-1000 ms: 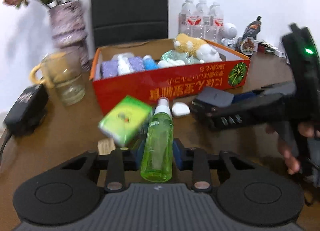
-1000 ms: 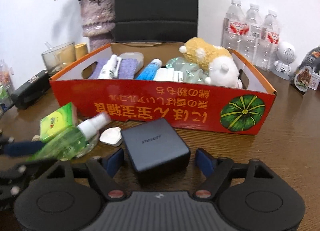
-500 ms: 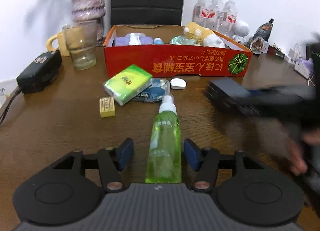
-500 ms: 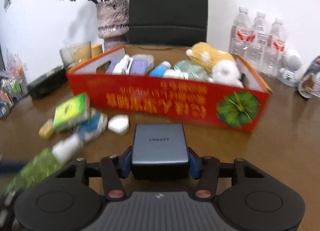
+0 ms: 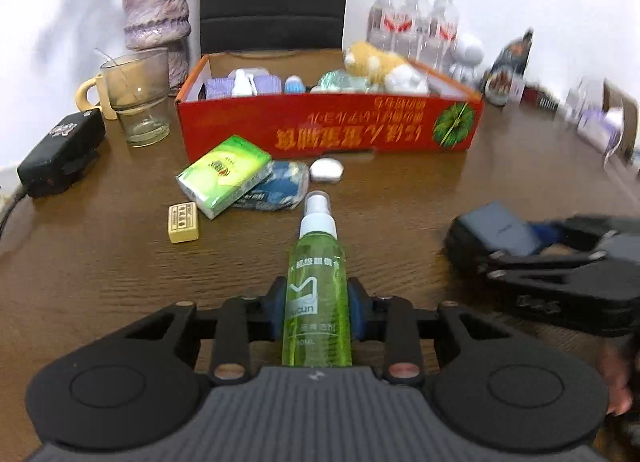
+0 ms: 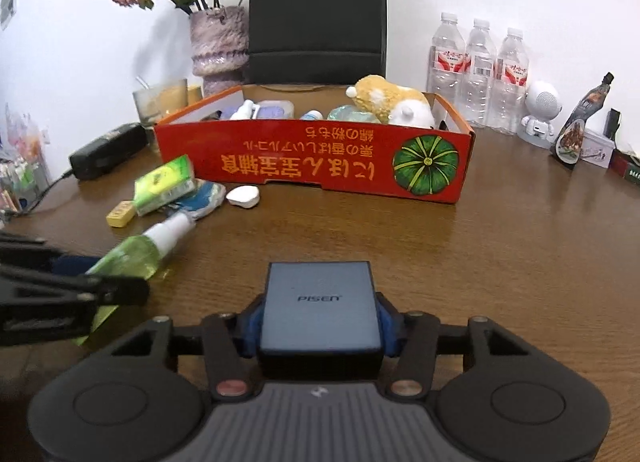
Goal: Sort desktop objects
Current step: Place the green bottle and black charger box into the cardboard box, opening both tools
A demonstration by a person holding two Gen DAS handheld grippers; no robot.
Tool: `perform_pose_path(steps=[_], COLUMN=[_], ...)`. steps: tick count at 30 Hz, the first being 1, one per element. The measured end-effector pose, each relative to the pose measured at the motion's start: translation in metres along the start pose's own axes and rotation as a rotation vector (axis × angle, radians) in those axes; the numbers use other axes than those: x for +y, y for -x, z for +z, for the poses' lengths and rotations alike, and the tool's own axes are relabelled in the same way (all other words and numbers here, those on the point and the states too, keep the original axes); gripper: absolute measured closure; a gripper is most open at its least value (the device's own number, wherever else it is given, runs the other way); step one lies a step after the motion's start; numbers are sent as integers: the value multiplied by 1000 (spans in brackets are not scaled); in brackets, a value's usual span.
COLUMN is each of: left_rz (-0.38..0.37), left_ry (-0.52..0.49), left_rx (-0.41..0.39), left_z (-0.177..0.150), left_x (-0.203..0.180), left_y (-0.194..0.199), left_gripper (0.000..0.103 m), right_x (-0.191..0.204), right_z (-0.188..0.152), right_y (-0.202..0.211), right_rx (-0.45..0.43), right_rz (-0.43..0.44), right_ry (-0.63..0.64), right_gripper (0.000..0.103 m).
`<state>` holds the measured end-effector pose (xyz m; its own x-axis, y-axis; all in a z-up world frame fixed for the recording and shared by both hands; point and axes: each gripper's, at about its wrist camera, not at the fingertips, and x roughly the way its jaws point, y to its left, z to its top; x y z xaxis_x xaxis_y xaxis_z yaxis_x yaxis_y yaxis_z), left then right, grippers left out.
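My left gripper (image 5: pixel 318 312) is shut on a green spray bottle (image 5: pixel 318 286) and holds it above the table, nozzle pointing away. My right gripper (image 6: pixel 319 324) is shut on a grey-blue PISEN box (image 6: pixel 318 302). The box also shows in the left wrist view (image 5: pixel 498 228), and the bottle in the right wrist view (image 6: pixel 140 250). A red cardboard box (image 5: pixel 328 126) with several items inside, including a plush toy (image 5: pixel 384 62), stands ahead. A green tissue pack (image 5: pixel 224 174), a blue packet (image 5: pixel 280 186), a white case (image 5: pixel 326 170) and a yellow eraser (image 5: pixel 183 221) lie in front of it.
A glass cup (image 5: pixel 136 98), a yellow mug (image 5: pixel 90 96), a vase of flowers (image 5: pixel 156 18) and a black adapter (image 5: pixel 60 150) stand at the left. Water bottles (image 6: pixel 476 70), a white robot figure (image 6: pixel 540 110) and small items are at the right. A black chair back (image 6: pixel 316 14) is behind.
Both grippers have pulled back from the red box and risen. The right gripper closed on the PISEN box. The left gripper opened half a second ago and is shut on the bottle again.
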<state>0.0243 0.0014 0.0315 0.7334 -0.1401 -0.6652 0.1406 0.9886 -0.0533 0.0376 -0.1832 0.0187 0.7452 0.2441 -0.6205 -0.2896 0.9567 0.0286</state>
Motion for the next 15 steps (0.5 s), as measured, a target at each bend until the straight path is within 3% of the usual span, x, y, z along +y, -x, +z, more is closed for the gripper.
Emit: perform_pose_path(steps=[3,8,15], left_rz=[-12,-21,2], left_ry=[37,54,124], left_rx=[-60,-129,-82], left_z=[16,80,164], left_x=[3,19,38], left_y=[21,24,-48], left_gripper=[72,72,72], right_x=[-2,-14,-30], right_z=[6,34,99], right_y=[4,9,-2], right_rx=[-2,-45,-114], right_rz=[17,38,10], right_ry=[-25,-60,-31], right_gripper=[51,51,51])
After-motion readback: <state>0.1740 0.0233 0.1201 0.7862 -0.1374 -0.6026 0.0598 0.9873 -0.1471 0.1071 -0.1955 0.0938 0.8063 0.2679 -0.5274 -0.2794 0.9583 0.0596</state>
